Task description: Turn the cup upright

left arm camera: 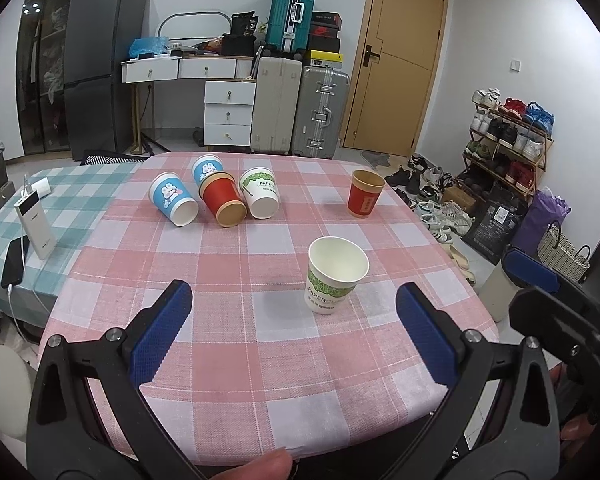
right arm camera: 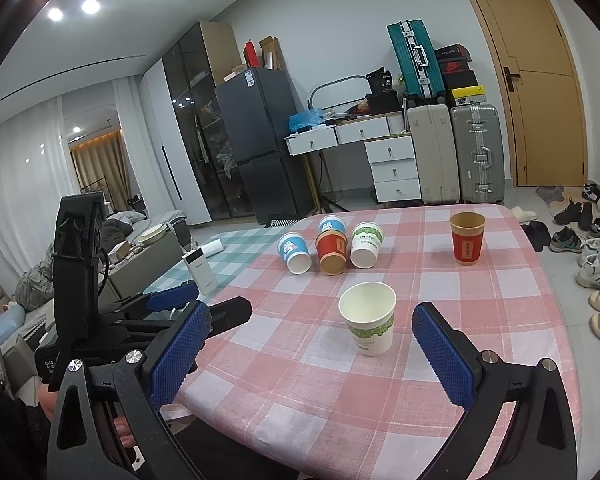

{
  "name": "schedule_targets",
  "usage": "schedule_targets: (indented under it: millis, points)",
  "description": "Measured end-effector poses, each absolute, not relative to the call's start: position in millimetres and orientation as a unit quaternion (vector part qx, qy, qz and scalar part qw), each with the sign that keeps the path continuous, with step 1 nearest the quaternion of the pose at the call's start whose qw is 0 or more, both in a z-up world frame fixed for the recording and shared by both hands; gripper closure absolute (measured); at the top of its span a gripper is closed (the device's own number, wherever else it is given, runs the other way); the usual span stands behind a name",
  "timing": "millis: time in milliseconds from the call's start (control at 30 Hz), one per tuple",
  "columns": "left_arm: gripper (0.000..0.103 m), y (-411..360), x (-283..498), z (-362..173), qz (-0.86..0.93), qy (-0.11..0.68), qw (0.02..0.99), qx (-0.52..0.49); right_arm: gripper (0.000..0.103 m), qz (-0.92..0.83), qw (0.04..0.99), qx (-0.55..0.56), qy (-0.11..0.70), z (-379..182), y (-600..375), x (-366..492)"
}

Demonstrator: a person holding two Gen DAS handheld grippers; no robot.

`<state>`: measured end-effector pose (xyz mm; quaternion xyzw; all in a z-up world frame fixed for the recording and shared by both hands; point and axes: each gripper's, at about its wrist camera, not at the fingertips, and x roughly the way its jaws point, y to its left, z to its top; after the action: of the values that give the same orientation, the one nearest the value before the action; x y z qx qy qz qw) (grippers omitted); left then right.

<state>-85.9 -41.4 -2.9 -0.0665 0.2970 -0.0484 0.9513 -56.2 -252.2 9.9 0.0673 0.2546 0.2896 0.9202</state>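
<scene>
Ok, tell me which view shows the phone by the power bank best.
Left wrist view: the phone lies in plain sight beside the power bank, cable plugged in. In the right wrist view, the left gripper hides it.

Behind the bench (left arm camera: pixel 260 360) with its pink checked cloth: a dark fridge (left arm camera: pixel 100 68), a white set of drawers (left arm camera: pixel 229 112), two grey suitcases (left arm camera: pixel 300 108) with a teal suitcase (left arm camera: pixel 290 12) stacked on top, a wooden door (left arm camera: pixel 396 60). At right, a shoe rack (left arm camera: pixel 508 136). At left, a white power bank (left arm camera: pixel 34 220) beside what looks like a phone (left arm camera: pixel 14 260).
</scene>
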Motion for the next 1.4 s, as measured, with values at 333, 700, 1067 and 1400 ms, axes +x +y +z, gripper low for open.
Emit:
schedule_targets:
  millis: [333,700,1067,1400]
  points:
    - [0.001,-37.1,-86.9,-3.0,-0.046,0.298,0.951,-0.066,0.000,0.290,0.920,0.067,0.254,10.9,-251.6,-56.5]
    - [0.001,-34.0,-87.0,-1.0,-0.049,0.298,0.951,-0.070,0.000,0.290,0.920,0.068,0.254,12.0,-251.4,-56.0]
    - [0.001,-33.8,-87.3,-1.2,-0.048,0.298,0.951,-0.070,0.000,0.288,0.921,0.071,0.254,8.1,-253.0,-53.1]
    - [0.001,-33.9,-87.4,-0.9,-0.048,0.298,0.951,-0.071,0.000,0.288,0.921,0.070,0.254,7.8,-252.8,-53.1]
